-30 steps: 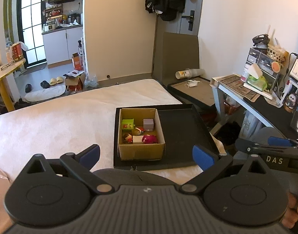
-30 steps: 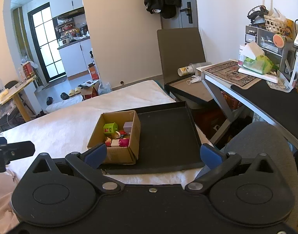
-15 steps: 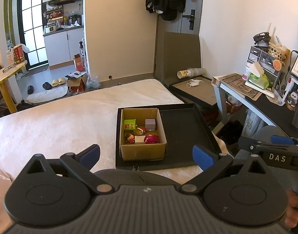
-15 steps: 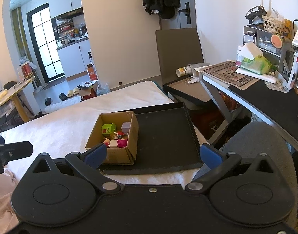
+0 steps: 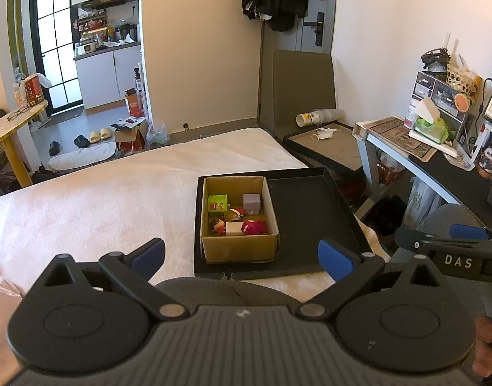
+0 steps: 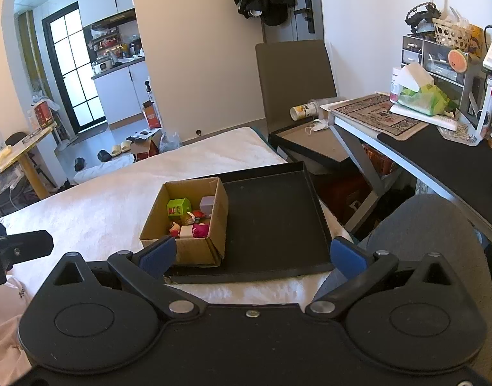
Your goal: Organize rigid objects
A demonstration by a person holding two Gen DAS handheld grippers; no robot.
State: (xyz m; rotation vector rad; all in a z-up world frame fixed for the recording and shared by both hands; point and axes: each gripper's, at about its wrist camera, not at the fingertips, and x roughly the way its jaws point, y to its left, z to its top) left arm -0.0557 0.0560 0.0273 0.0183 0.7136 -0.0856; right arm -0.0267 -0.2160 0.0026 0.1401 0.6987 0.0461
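We see both grippers spread wide, holding nothing: left gripper point(image 5: 241, 254) faces the cardboard box point(image 5: 238, 246) of toys point(image 5: 235, 216) dead ahead, nearer than right gripper point(image 6: 252, 255).

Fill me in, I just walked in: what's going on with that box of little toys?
A person holds a two-finger gripper in each hand; the left gripper and right gripper are both open and empty, short of the black rectangular tray on the white bed. The brown cardboard box sits in the tray's left part, holding small colourful toys, among them a green cube and a grey cube. Nothing is grasped.
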